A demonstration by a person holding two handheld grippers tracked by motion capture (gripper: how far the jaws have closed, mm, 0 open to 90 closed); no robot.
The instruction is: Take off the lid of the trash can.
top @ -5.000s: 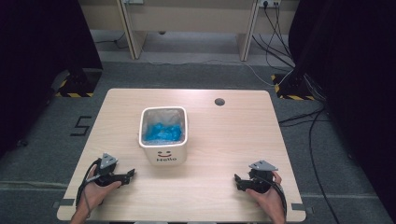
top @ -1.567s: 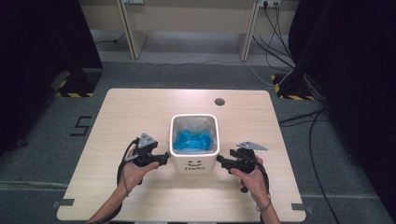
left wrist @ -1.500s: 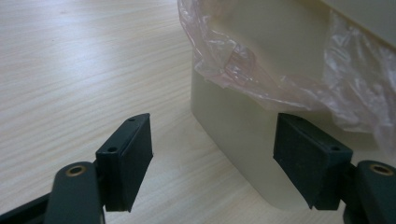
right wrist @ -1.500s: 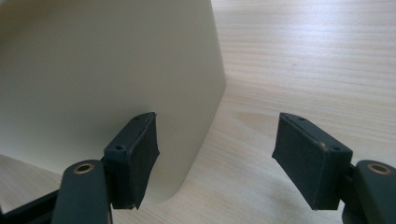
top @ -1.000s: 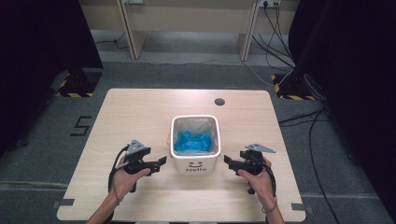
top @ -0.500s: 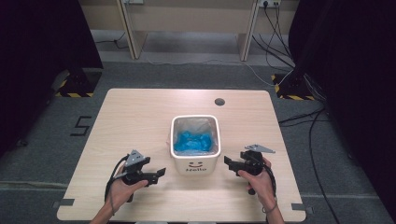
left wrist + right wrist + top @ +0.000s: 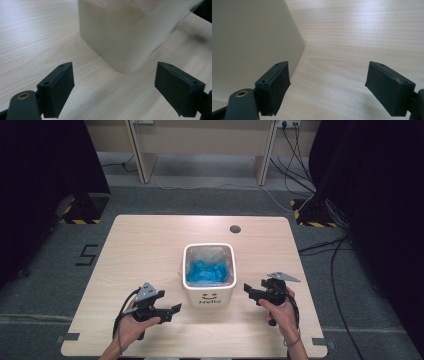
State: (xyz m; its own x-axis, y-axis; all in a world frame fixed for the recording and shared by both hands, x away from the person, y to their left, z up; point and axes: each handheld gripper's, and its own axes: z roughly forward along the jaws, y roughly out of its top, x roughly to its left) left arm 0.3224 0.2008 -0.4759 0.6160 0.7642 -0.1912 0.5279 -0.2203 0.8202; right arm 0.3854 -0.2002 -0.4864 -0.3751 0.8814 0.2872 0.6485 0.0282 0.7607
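Both grippers just backed off the white bin (image 7: 208, 276), left gripper (image 7: 172, 309) and right gripper (image 7: 247, 290) wide open holding nothing, so the move looks done.

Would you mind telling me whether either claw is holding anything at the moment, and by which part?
Nothing is held. The left claw and the right claw are both open on either side of the white bin, with only bare table between their jaws.
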